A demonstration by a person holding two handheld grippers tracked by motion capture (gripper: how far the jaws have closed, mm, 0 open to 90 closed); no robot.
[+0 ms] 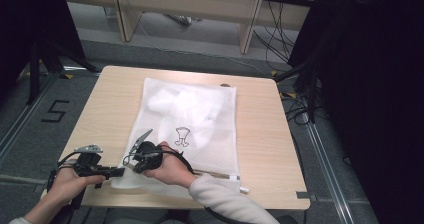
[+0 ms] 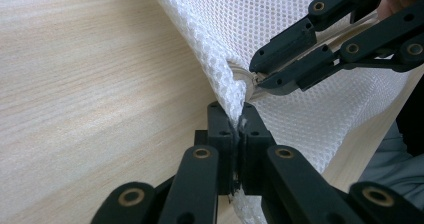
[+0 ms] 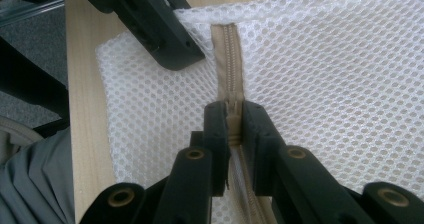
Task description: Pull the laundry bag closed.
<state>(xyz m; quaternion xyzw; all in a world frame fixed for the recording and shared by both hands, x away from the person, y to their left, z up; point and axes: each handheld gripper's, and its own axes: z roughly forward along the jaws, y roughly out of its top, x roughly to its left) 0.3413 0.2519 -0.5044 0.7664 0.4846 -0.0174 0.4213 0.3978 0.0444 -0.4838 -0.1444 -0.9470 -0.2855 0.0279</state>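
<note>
Bag: a white mesh bag [image 1: 187,129] lies flat on the wooden tabletop [image 1: 260,134], reaching from near the far edge to the near edge, closer to the near left corner than to the right.
Contents: something white and soft [image 1: 187,106] shows through the mesh in the far half; a small black drawing [image 1: 182,136] sits near the middle.
Zipper: a beige zipper [image 3: 229,59] runs along the bag's near edge, parallel to the tabletop's near edge.
Left gripper: the left gripper [image 2: 239,126] is at the bag's near left corner, its fingers [image 2: 222,134] closed tight on a fold of mesh at the bag's edge.
Right gripper: the right gripper [image 3: 234,119] is just beside the left one, over the same corner, its fingers [image 3: 216,129] pressed together on the zipper, with the beige tape running out between them.
Spacing: in the left gripper view the two sets of fingers are close but apart, both on the same corner.
Hands: both hands come in from the tabletop's near edge; the right sleeve [image 1: 225,199] is pale.
</note>
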